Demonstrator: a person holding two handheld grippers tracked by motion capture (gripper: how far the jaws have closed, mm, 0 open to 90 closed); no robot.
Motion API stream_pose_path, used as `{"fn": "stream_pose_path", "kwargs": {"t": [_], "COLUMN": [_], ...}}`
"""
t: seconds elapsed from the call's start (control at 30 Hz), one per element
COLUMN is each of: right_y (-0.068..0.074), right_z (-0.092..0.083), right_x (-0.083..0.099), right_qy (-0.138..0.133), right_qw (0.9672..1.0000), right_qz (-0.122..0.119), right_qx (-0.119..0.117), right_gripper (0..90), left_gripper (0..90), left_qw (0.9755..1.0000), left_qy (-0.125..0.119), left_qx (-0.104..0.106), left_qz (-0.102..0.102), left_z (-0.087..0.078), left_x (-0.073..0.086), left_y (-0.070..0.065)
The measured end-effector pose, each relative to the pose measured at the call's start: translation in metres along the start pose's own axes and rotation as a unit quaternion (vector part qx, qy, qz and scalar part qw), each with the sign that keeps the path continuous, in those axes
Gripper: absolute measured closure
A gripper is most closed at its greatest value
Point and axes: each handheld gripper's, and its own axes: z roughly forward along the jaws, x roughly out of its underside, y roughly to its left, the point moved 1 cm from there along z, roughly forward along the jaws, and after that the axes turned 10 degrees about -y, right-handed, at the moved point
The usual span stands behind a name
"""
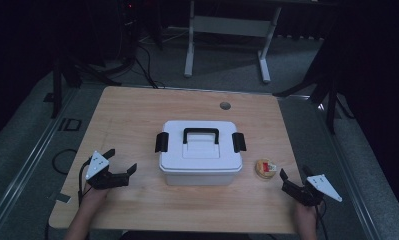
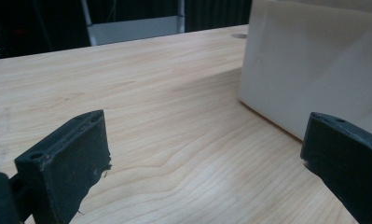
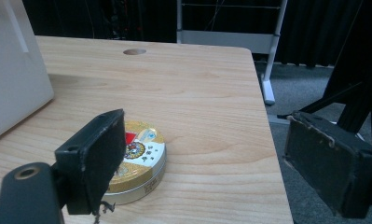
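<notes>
Wooden table (image 1: 137, 120): light grain top with rounded corners and a small round hole (image 1: 225, 105) near its far edge; it carries every item below.

White plastic storage box (image 1: 199, 152): stands at the middle of the table, lid on, black carry handle (image 1: 201, 134) lying flat on top, one black latch (image 1: 161, 142) on the left end and one (image 1: 238, 142) on the right, both down. In the left gripper view its pale side wall (image 2: 309, 70) rises at the right, close beside the jaw on that side, not touched.

Left gripper (image 1: 121, 160): held in the person's left hand (image 1: 92, 197) near the front left corner, well left of the box. Jaws spread wide with only bare tabletop between them.

Right gripper (image 1: 294, 174): held in the person's right hand (image 1: 305, 216) near the front right corner. Jaws spread wide, nothing clasped.

Round gold tin (image 1: 266, 168): lies flat just right of the box, apart from it, lid printed in gold, red and white. In the right gripper view the tin (image 3: 144, 158) sits partly behind the left-hand jaw; whether that jaw touches it cannot be told.
</notes>
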Motion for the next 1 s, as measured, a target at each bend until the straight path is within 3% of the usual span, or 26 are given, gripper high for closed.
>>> {"fn": "stream_pose_path", "kwargs": {"t": [0.13,0.17,0.23,0.3,0.37,0.5,0.6,0.63,0.73,0.93,1.0], "right_y": [0.0,0.0,0.0,0.0,0.0,0.0,0.0,0.0,0.0,0.0,0.0], "right_z": [0.0,0.0,0.0,0.0,0.0,0.0,0.0,0.0,0.0,0.0,0.0], "right_x": [0.0,0.0,0.0,0.0,0.0,0.0,0.0,0.0,0.0,0.0,0.0], "right_qy": [0.002,0.002,0.003,0.004,0.004,0.006,0.006,0.006,0.007,0.009,0.009], "right_qw": [1.0,1.0,1.0,1.0,1.0,1.0,1.0,1.0,0.9999,0.9999,0.9999], "right_qz": [0.001,0.001,0.002,0.002,0.002,0.003,0.004,0.004,0.004,0.003,0.003], "right_qx": [-0.001,-0.001,-0.002,-0.003,-0.003,-0.005,-0.006,-0.006,-0.008,-0.01,-0.01], "right_gripper": [12.3,12.3,12.3,12.3,12.3,12.3,12.3,12.3,12.3,12.4,12.4], "left_gripper": [0.3,0.3,0.3,0.4,0.4,0.3,0.3,0.3,0.3,0.3,0.3], "left_qw": [0.9999,0.9993,0.9986,0.9968,0.9934,0.9787,0.9678,0.9651,0.9538,0.9237,0.9152], "left_qy": [0.01,0.035,0.051,0.074,0.102,0.181,0.22,0.227,0.258,0.326,0.344], "left_qx": [0.004,0.009,0.013,0.029,0.05,0.085,0.098,0.102,0.12,0.148,0.153], "left_qz": [-0.004,-0.006,-0.008,-0.005,0.008,0.048,0.076,0.082,0.096,0.136,0.145], "left_z": [0.0,0.0,0.001,0.002,0.004,0.009,0.009,0.008,0.008,0.007,0.007], "left_x": [-0.002,-0.004,-0.005,-0.006,-0.007,-0.007,-0.009,-0.011,-0.015,-0.021,-0.024], "left_y": [0.003,0.008,0.01,0.012,0.012,0.01,0.01,0.01,0.012,0.012,0.012]}}
